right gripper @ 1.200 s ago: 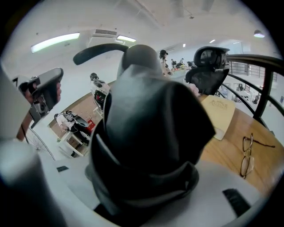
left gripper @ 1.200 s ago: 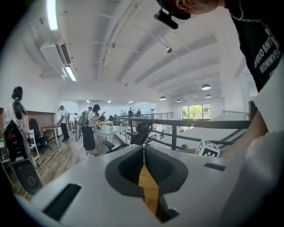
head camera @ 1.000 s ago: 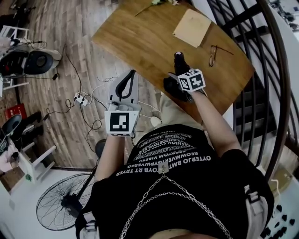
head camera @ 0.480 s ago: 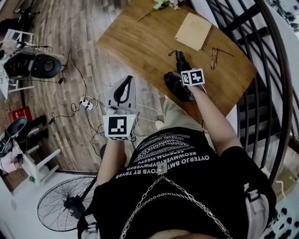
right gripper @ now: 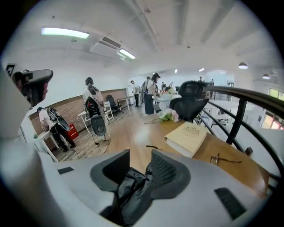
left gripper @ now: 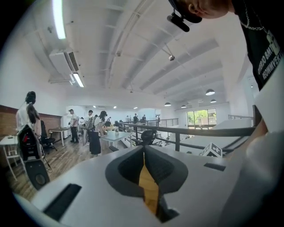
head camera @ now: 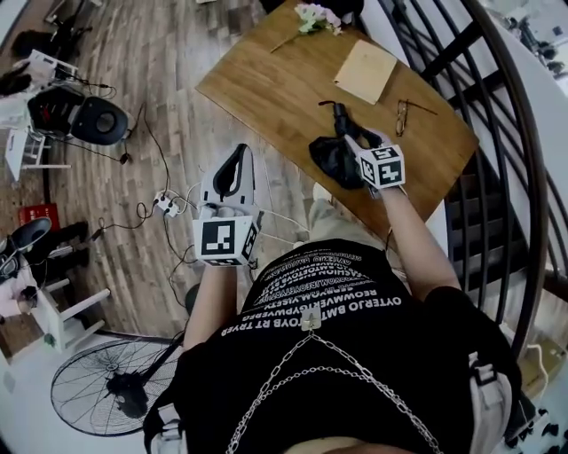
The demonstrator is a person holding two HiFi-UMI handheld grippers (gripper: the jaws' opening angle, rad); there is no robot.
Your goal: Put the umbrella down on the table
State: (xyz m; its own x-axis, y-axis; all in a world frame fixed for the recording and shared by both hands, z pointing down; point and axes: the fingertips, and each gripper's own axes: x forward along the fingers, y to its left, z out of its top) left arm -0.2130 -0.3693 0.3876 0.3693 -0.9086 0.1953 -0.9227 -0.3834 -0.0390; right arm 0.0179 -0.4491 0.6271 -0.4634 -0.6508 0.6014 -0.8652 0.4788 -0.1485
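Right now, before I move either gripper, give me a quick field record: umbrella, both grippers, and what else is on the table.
umbrella: black, folded, over the near edge of the table
right gripper: jaws closing, umbrella fabric between them
left gripper: jaws together, nothing held, beside the table over the floor
also on table: book, glasses, flowers, all beyond the umbrella
umbrella resting on table: cannot tell
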